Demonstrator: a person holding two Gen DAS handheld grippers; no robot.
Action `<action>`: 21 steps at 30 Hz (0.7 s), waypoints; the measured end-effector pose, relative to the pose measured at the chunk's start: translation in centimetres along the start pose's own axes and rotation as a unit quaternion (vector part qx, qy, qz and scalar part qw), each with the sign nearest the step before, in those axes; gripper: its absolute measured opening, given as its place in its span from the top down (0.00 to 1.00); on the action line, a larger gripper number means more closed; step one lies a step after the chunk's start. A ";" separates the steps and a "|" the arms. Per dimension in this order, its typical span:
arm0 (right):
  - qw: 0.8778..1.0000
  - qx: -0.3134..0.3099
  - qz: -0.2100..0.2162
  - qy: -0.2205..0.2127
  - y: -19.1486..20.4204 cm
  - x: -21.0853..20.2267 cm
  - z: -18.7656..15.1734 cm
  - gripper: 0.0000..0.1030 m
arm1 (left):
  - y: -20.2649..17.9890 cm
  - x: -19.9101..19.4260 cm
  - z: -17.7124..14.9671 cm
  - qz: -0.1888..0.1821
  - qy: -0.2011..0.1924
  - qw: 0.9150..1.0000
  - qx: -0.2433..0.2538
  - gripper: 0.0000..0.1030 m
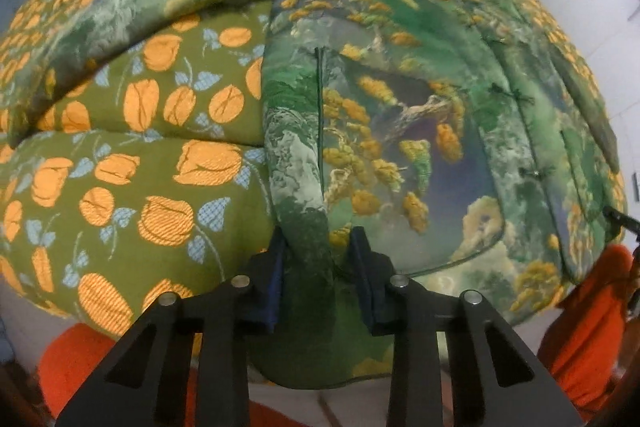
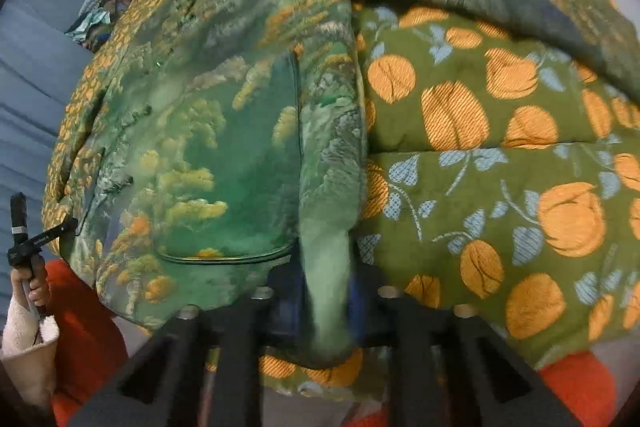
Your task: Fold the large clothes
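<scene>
Jacket [image 1: 400,131], one green landscape-print piece, lies on the orange-flowered quilt [image 1: 152,187]. We pinch its near hem with both tongs: left gripper [image 1: 320,247] and right gripper [image 2: 326,267], each clamped on a fold.

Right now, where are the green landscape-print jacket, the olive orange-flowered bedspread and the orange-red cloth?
green landscape-print jacket [image 1: 404,131]: left wrist view, front panel.
olive orange-flowered bedspread [image 2: 500,167]: right wrist view, bare middle.
orange-red cloth [image 1: 580,311]: left wrist view, right patch.
</scene>
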State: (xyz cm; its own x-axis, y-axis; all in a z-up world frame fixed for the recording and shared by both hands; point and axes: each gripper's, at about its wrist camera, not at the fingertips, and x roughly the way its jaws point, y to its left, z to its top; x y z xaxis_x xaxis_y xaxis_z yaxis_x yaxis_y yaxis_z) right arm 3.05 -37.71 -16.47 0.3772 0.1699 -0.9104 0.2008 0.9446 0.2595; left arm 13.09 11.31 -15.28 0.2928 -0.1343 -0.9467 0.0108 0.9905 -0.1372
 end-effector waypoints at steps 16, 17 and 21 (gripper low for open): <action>0.991 0.008 -0.063 -0.118 -0.1 -4.9 -0.5 0.24 | -2.6 -8.2 2.7 0.052 -0.184 0.982 -0.008 0.03; 0.990 0.013 -0.067 -0.125 -0.1 -5.3 -0.3 0.19 | -1.8 -9.5 1.8 0.043 -0.194 0.980 -0.019 0.02; 0.983 0.037 -0.080 -0.162 -0.4 -6.6 0.4 0.17 | -1.1 -9.7 3.0 0.010 -0.233 0.970 -0.075 0.02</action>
State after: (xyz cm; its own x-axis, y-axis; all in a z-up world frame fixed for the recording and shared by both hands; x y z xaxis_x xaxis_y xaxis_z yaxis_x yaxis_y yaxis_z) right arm 0.85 -39.28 -10.43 0.6007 -0.0889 -0.7946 0.3416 0.9270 0.1546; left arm 13.09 11.61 -5.03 0.6914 -0.0535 -0.7205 -0.1274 0.9726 -0.1945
